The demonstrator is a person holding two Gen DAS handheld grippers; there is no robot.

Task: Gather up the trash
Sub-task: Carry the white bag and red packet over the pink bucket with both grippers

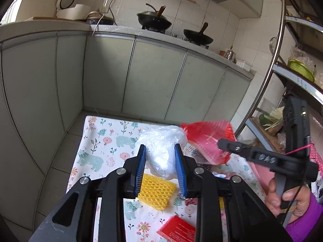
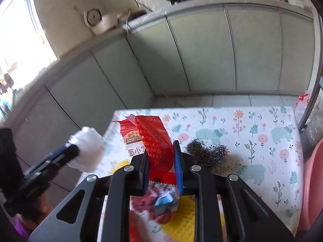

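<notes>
Nearest the left wrist camera, the left gripper [image 1: 160,161] tilts downward over the flower-and-bear tablecloth [image 1: 109,139], its blue pads partly closed and pinching a crumpled clear plastic bag [image 1: 159,147] lifted off the cloth. Under it on the table lie a yellow foam net [image 1: 156,189] and, nearer the camera, a red packet [image 1: 177,228]. To the right, a hand [image 1: 288,199] in a purple sleeve grips the handle of the right gripper [image 2: 161,157], which angles in across the table. Its jaws stand narrowly apart and clamp a red snack wrapper [image 2: 155,139] that rises upright between the pads, with more crumpled wrappers bunched below them. Just beside it on the right, a steel wool scourer [image 2: 206,154] rests on the cloth, and a pink basin [image 2: 311,181] sits at the table's right edge. Beyond the table stand grey-green cabinet doors [image 1: 153,74], and two black woks [image 1: 154,19] on the counter above.
</notes>
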